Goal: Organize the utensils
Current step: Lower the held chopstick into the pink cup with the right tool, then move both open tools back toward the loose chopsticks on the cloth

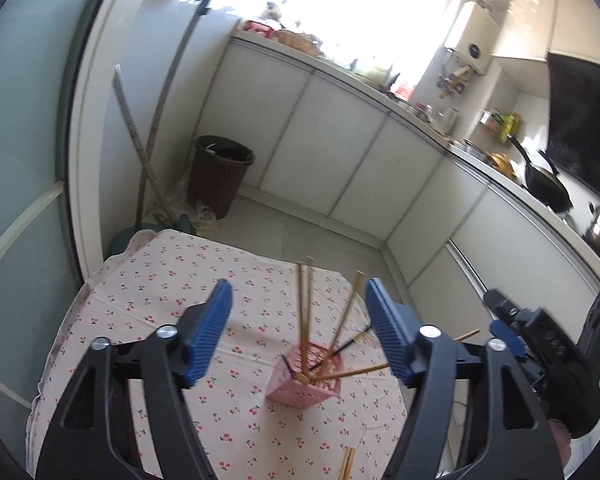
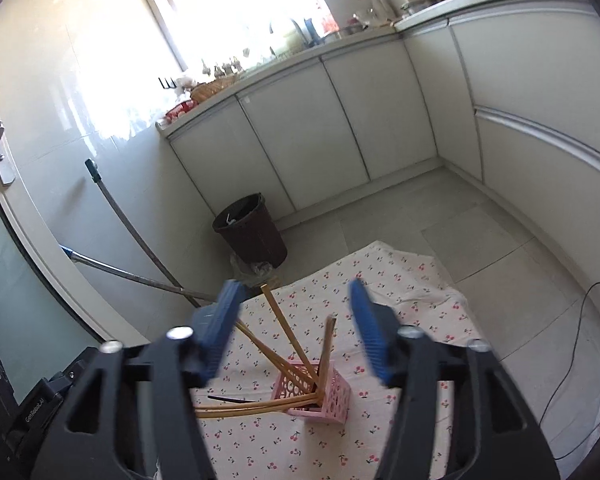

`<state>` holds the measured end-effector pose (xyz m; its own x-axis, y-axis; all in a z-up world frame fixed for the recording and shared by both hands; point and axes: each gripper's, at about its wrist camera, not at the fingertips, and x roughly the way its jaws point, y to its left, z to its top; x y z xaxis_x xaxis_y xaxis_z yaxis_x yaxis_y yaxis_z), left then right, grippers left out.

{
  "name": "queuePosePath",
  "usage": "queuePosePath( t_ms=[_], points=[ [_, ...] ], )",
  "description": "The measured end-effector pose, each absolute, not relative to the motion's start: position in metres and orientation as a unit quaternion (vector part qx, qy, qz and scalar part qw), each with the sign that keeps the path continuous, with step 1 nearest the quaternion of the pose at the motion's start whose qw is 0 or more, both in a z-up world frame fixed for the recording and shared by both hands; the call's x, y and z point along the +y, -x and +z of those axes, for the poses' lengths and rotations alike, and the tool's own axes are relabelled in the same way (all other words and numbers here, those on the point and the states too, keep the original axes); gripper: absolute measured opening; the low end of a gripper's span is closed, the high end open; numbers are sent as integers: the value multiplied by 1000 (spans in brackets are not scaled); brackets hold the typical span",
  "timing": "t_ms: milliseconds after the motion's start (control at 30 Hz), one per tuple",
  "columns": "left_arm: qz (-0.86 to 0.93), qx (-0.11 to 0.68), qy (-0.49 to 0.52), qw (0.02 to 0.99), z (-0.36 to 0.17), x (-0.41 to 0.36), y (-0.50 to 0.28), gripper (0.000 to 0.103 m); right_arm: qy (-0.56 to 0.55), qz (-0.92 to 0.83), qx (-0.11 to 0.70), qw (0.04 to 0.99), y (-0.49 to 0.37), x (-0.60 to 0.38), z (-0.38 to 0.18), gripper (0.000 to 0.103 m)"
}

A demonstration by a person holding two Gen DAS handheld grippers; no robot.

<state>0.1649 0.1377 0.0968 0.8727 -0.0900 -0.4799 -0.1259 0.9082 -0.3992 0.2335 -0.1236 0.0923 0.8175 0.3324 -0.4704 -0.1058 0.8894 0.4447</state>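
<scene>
Left gripper (image 1: 300, 312) & right gripper (image 2: 294, 312) both gape wide, empty, above the pink holder (image 1: 304, 380) on the cherry-print cloth (image 1: 140, 300). Chopsticks (image 1: 303, 312) inside it splay at angles; a loose pair (image 1: 347, 462) lies near. Prob. light, stiff, slick: pinch mid-shaft. Holder looks tippy.

A pink lattice-patterned holder (image 1: 303, 384) is holding tan wooden chopsticks (image 1: 303, 304) (one is black), sitting on a pale cloth (image 1: 148, 292) showing red cherry print; blue-padded black claws.
</scene>
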Motion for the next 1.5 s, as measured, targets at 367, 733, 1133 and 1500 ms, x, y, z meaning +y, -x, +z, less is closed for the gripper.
queuePosePath(
  t_ms=[367, 733, 1133, 1500],
  points=[
    [28, 207, 135, 969, 91, 85, -109, 96, -225, 58, 245, 941, -146, -183, 76, 96],
    [15, 281, 223, 933, 44, 126, -77, 96, -272, 113, 447, 845, -150, -213, -21, 96],
    [44, 285, 154, 945, 29, 124, -78, 96, -148, 37, 383, 911, -128, -156, -69, 96],
    [58, 329, 291, 896, 7, 182, -81, 96, 151, 23, 183, 971, -91, -57, -79, 96]
  ],
)
